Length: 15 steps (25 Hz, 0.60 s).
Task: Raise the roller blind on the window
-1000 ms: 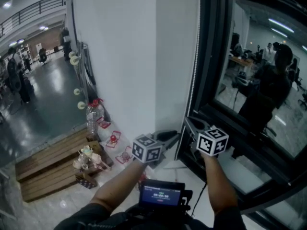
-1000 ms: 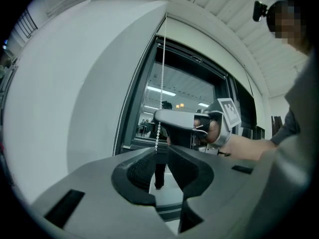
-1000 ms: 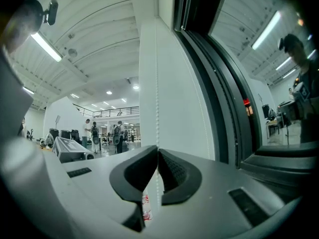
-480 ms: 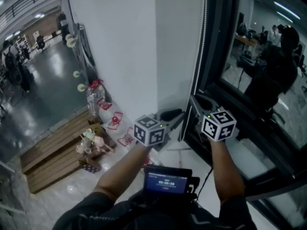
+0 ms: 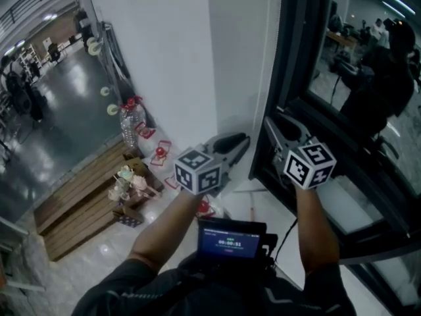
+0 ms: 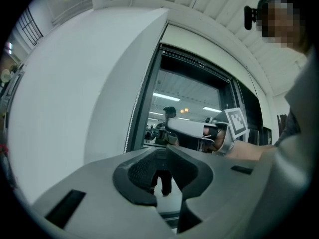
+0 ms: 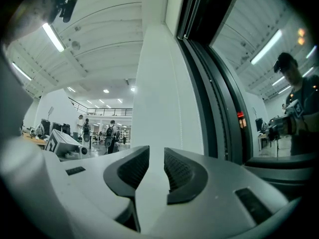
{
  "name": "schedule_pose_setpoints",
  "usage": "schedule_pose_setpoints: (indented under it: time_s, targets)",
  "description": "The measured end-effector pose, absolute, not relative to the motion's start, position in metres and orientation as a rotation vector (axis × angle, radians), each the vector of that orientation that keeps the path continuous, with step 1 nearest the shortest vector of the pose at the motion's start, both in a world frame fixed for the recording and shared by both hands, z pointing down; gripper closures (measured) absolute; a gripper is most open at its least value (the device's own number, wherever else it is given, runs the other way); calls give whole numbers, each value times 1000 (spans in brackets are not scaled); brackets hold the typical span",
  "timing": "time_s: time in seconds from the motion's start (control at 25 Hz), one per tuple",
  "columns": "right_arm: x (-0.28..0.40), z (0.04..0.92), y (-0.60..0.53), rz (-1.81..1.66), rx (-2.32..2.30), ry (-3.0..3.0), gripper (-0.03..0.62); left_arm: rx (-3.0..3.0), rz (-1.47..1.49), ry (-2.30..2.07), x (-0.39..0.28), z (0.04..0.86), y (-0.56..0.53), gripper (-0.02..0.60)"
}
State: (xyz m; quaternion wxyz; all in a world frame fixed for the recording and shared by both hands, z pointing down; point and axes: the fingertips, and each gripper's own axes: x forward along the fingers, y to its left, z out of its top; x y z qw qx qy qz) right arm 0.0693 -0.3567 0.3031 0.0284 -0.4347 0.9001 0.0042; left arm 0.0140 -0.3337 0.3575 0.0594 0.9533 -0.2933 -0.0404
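With the chain [image 5: 270,71] hanging at the window's [image 5: 348,104] left edge and the blind out of view above, the left gripper [image 5: 240,142] stands partly open and empty, the right gripper [image 5: 276,125] has just opened wide on nothing, so more pulling likely remains.

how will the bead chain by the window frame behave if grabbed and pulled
The bead chain hangs as a thin line beside the window frame, so probably floppy and light. Its small beads may slip unless pinched firmly.

Right gripper [image 5: 277,121] at window frame [image 5: 299,58], jaws apart (just opened, empty)
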Motion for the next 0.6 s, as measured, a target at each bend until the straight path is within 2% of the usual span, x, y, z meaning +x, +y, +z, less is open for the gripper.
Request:
schedule_pose_setpoints:
  time_s: [0.08,0.2,0.4,0.6]
  targets:
    - [67,302,-349,13,-1326,2787,485,2891,-130,-904,7,355,-331,564]
    - [66,302,-336,16,-1320,2790,485,2888,-158,-914,-2,352,-324,580]
    - [62,299,-319,18,-1325,2764,508,2913,-144,-922,-13,349,-312,584]
    - [52,303,-302,31,-1338,2757,564,2946,-105,-916,-24,349,-300,586]
